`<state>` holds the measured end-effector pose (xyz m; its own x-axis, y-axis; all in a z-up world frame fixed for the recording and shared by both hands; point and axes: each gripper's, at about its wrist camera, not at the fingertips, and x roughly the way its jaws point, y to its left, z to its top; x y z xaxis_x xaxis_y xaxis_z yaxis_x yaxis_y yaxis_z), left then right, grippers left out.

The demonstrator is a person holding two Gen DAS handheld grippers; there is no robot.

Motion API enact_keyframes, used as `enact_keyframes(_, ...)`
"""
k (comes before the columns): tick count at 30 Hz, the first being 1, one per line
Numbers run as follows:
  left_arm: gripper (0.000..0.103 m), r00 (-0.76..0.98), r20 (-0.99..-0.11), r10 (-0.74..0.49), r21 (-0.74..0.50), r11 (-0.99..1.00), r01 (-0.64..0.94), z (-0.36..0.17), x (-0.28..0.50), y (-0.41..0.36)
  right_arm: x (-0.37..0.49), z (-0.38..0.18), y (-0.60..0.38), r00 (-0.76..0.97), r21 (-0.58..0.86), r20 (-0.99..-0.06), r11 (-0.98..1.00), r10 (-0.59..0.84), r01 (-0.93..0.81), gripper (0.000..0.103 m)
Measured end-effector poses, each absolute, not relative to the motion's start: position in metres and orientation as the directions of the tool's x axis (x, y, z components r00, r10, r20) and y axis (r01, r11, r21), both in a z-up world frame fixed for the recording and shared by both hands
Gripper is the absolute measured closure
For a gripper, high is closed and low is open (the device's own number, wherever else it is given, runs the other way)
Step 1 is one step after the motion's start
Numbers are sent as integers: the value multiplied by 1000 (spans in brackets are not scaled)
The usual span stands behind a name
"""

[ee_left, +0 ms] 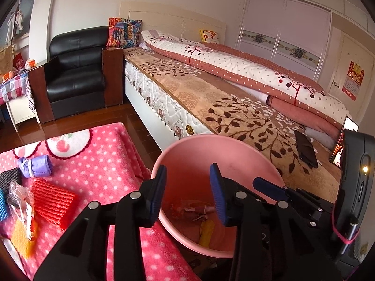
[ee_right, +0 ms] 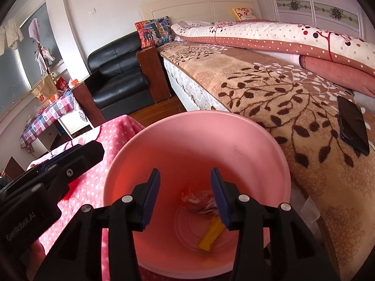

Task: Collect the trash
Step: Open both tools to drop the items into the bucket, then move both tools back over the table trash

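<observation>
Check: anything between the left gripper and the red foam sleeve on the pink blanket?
Nothing visible. The red foam sleeve lies in the open on the pink blanket, left of the left gripper, whose jaws are open and empty. A clear wrapper lies beyond it.

A patterned bed [ee_left: 211, 89] stands beside a black armchair [ee_left: 77, 75] on wooden floor [ee_left: 70, 121].

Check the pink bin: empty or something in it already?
Not empty. The pink bin holds a yellow piece and crumpled wrappers at its bottom; mostly unfilled.
</observation>
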<state>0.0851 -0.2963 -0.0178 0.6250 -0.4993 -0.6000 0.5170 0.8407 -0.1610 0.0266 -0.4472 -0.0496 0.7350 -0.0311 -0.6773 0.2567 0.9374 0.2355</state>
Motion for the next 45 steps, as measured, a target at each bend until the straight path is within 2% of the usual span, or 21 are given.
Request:
enact_keyframes(16,64,755,-506,-417,-63,891,449,15,45,-248,4,-15,-394,803,281,-591,953,75,117,57)
enact_keyframes(29,65,803,-507,-314,-83,945,317,16,27,-166,3,-8,-319,795,293,-571,955,205,-36,57)
enact_keyframes(38,65,851,-512,-117,-83,993,86,8,24,-80,24,-16,-263,752,302,-586,943,300,-141,57)
enact_keyframes(45,65,823,-567,25,-128,985,-119,-7,29,-2,50,-23,-225,707,314,-606,926,365,-209,57)
